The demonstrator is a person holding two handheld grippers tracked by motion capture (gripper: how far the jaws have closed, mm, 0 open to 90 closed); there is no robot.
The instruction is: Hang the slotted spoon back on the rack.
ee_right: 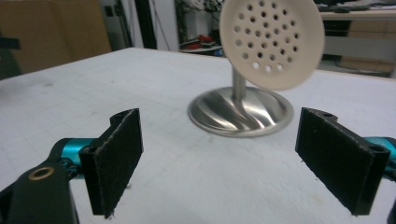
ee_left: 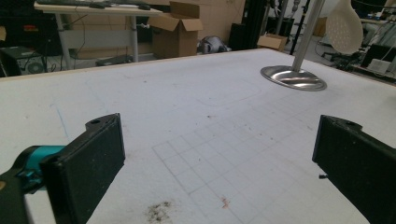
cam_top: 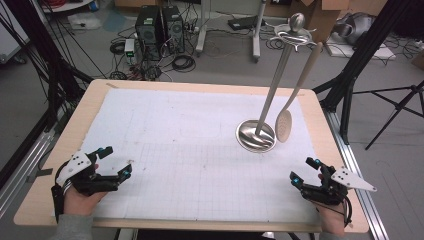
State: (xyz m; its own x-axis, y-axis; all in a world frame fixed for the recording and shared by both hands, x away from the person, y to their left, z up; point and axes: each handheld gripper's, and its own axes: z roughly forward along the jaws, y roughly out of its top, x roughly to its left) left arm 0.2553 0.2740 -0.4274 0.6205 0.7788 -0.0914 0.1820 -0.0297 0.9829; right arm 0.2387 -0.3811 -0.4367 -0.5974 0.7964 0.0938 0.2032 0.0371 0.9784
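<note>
Both grippers, left gripper [cam_top: 116, 161] and right gripper [cam_top: 302, 170], rest wide open, empty, near the slotted spoon [ee_right: 272, 42] (no readable writing) hanging on its steel stand [cam_top: 256, 135].

You are working at a pale wooden table [cam_top: 40, 200] covered by a white gridded mat [cam_top: 175, 150], set on a grey floor [cam_top: 230, 65]. Beyond its far edge two black computer towers [cam_top: 160, 25] stand side by side among loose coils of cable [cam_top: 182, 62] (a real tangle around their feet). The white legs of a desk [cam_top: 255, 30] rise just to their right, with cardboard boxes [cam_top: 320, 15] behind. Black frame struts [cam_top: 360, 55] slant down at your right, a tripod [cam_top: 400, 107] beside them, and more black struts [cam_top: 35, 45] stand at your left. In the left gripper view another desk [ee_left: 93, 14] and an open cardboard box [ee_left: 175, 28] stand at the back.
</note>
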